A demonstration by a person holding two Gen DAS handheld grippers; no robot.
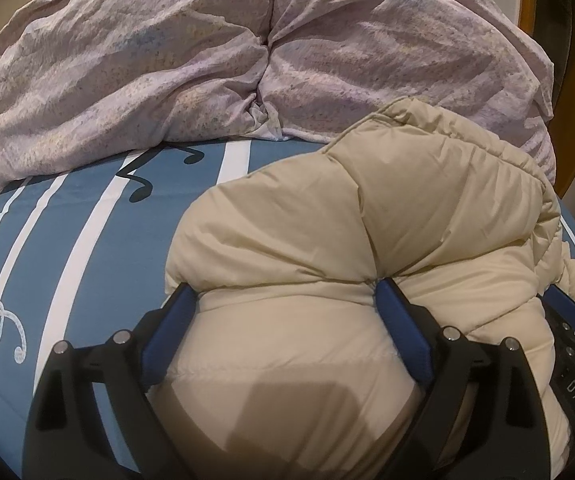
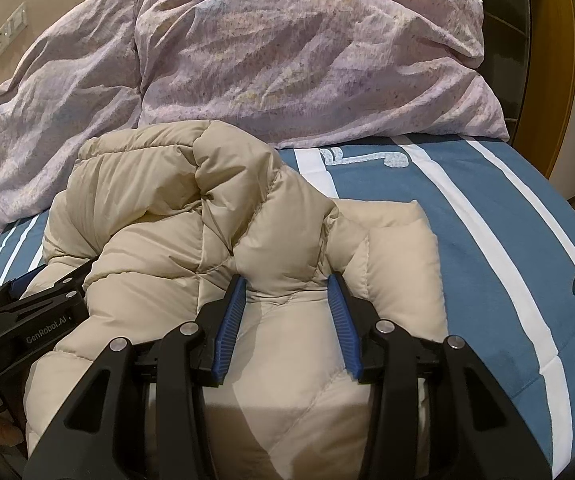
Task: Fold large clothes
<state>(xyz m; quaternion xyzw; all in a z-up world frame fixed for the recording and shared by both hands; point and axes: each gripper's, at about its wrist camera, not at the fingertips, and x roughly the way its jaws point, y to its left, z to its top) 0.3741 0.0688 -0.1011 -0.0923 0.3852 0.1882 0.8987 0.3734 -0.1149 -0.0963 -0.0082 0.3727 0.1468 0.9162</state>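
Left wrist view: the left gripper (image 1: 285,294) has its fingers (image 1: 179,304) spread wide, pressed into a puffy fold of the beige jacket (image 1: 367,220) that bulges between them. Whether they squeeze it or only rest against it, I cannot tell. The jacket lies bunched on the sheet (image 1: 87,240), blue with white stripes and music notes, on the right half of the view. Behind it a lilac duvet (image 1: 247,60) is heaped across the far side. The right gripper (image 1: 567,320) shows at the right edge, against the jacket.

Right wrist view: the right gripper (image 2: 287,284) also has its fingers (image 2: 233,308) apart, with a ridge of jacket (image 2: 207,220) rising between the blue pads and touching both. The jacket sits left of centre on the sheet (image 2: 487,240), its near edge below the gripper. The left gripper (image 2: 27,284) lies at the left, partly tucked under the jacket; its finger gap is hidden here. The duvet (image 2: 287,60) fills the background, touching the jacket's far edge.
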